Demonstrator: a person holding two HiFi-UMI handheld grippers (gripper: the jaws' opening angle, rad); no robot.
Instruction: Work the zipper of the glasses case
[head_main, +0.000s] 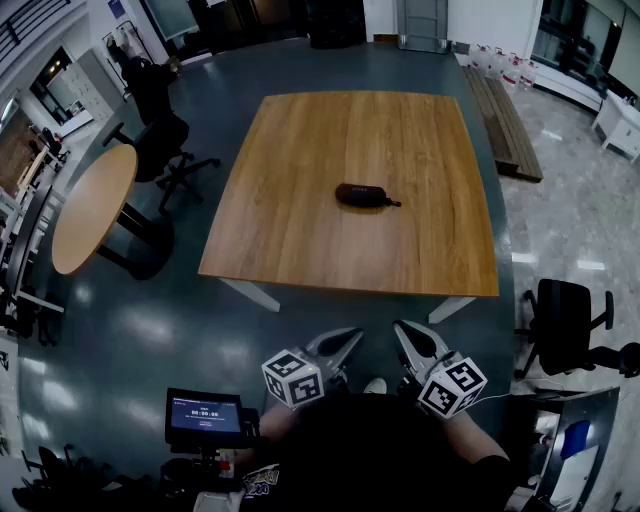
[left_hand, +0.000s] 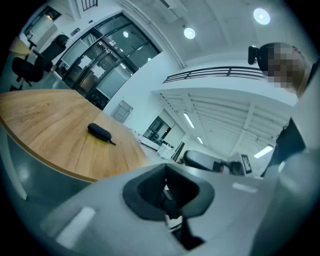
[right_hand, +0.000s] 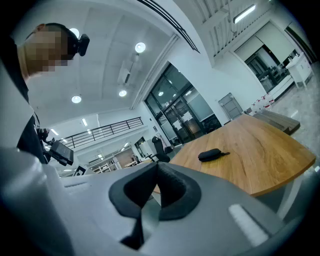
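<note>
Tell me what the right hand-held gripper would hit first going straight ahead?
Probably the near edge of the wooden table, though it might pass just above; the glasses case lies further right.

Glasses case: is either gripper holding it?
No, the glasses case lies alone on the wooden table, far from the left gripper and right gripper.

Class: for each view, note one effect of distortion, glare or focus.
Head view: fisheye bows the table edges; glasses case small but sharp. Left gripper view: dark rounded corners, left hand-held gripper close up and soft. Right gripper view: ceiling lamps glare, case crisp.
</note>
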